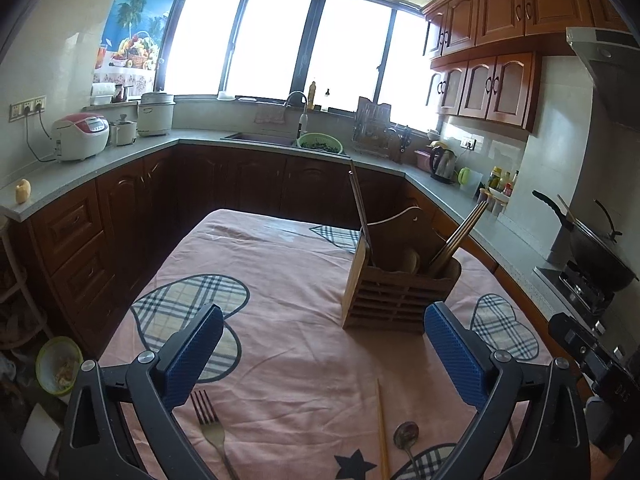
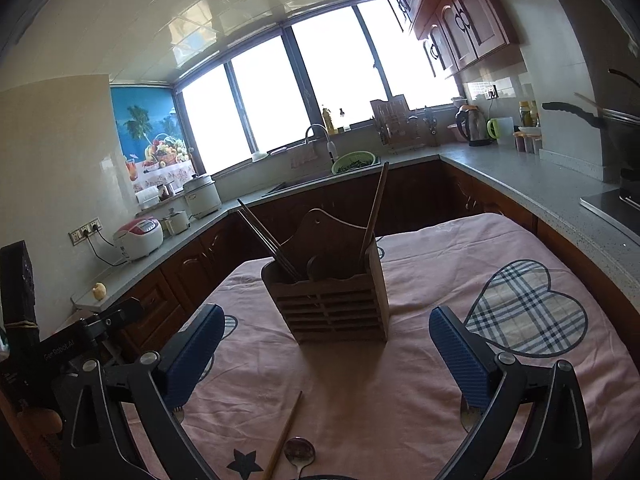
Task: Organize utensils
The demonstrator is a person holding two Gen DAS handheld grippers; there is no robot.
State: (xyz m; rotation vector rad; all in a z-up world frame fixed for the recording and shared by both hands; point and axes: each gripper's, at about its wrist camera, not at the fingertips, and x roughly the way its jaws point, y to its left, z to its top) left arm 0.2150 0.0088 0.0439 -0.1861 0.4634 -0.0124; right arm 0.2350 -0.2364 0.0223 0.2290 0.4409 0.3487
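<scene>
Chopsticks [image 1: 460, 236] already lean in the wooden holder [image 1: 396, 292] that stands upright toward the far middle of the desk [image 1: 288, 280], so sorted pieces stay together and clear of the cloth. Both my left fingers [image 1: 324, 356] and my right fingers [image 2: 326, 356] are spread wide with nothing between them, ready to take whatever comes next. Loose pieces lie flat near me: a fork [image 1: 210, 424], a single chopstick [image 1: 382, 428] and a spoon [image 1: 406, 436], each apart from the others, which should make picking one at a time easy.
</scene>
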